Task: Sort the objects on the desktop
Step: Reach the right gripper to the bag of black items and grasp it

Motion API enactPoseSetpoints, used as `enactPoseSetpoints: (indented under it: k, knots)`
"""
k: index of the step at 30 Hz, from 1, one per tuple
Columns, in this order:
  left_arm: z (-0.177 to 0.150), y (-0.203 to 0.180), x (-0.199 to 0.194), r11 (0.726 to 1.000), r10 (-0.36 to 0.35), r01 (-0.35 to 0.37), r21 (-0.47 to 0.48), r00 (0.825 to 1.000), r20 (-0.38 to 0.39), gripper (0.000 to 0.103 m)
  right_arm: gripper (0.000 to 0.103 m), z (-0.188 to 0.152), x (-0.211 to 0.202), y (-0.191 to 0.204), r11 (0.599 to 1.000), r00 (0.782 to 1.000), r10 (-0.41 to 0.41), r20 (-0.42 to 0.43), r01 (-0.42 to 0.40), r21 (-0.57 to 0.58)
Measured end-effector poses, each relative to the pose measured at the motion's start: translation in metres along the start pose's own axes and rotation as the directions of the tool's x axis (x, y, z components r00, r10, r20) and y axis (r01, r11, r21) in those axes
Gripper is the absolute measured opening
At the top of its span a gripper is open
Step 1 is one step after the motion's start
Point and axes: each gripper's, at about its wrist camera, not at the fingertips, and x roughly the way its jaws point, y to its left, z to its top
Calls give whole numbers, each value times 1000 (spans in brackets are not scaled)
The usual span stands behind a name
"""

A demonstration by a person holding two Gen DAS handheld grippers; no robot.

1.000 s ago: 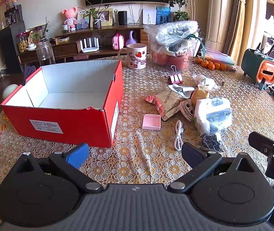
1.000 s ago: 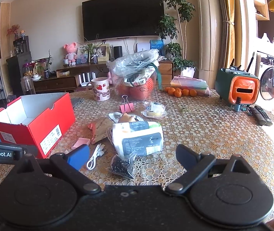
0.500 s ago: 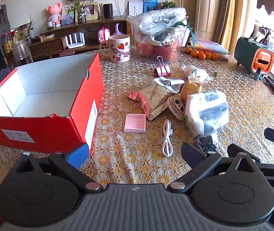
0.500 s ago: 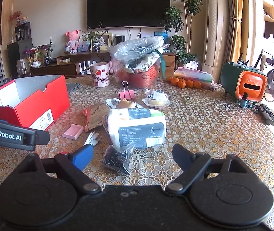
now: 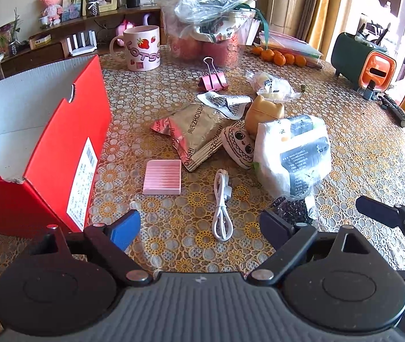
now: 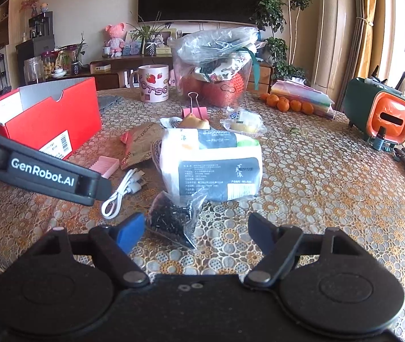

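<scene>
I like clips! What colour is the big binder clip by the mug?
The binder clip is pink with silver wire handles, clearest in the left wrist view.

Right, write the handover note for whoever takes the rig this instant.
Left gripper: open, jaws just been closing, nothing between them, above the white cable.
Right gripper: open, also closing, small bag of black bits lies between the fingers, not pinched.
Red box: nothing visible inside.
Pink pad, snack packets, tissue pack and binder clip all on the table.
Nothing sorted yet.
</scene>
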Motion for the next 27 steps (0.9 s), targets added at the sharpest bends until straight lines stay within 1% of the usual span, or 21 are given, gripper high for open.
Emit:
enactPoseSetpoints:
  k: [3, 6, 9, 12, 15, 17, 19, 21, 22, 27]
  knots:
    - [2, -4, 9, 1000, -15, 15, 16, 1000, -13, 80, 77, -2, 6, 1, 1000, 1000, 10, -11, -10, -9]
    - [3, -5, 18, 1000, -24, 25, 18, 999, -30, 77, 74, -4, 14, 3, 1000, 1000, 14, -25, -14, -13]
    - [5, -6, 25, 999, -48, 49, 8, 998, -45, 66, 72, -5, 19, 2, 1000, 999, 17, -33, -18, -13]
    - [7, -9, 30, 998, -58, 59, 18, 997, -48, 63, 70, -4, 22, 2, 1000, 999, 26, -34, -27, -12]
    - [8, -12, 34, 997, -76, 77, 25, 996, -53, 53, 67, -4, 24, 3, 999, 999, 38, -36, -38, -17]
    - [8, -12, 37, 996, -86, 88, 28, 995, -56, 50, 63, -3, 25, 4, 999, 998, 47, -39, -48, -16]
    - [8, -14, 39, 995, -94, 96, 35, 994, -60, 40, 60, -3, 27, 4, 998, 997, 62, -43, -62, -13]
    - [9, -15, 41, 994, -95, 98, 45, 993, -66, 35, 57, -2, 28, 4, 998, 997, 68, -46, -68, -11]
    - [9, -16, 43, 994, -96, 100, 49, 993, -68, 34, 53, -2, 29, 4, 997, 996, 75, -48, -75, -9]
    - [11, -15, 47, 995, -90, 93, 47, 994, -68, 34, 45, -2, 30, 5, 994, 993, 105, -51, -105, -4]
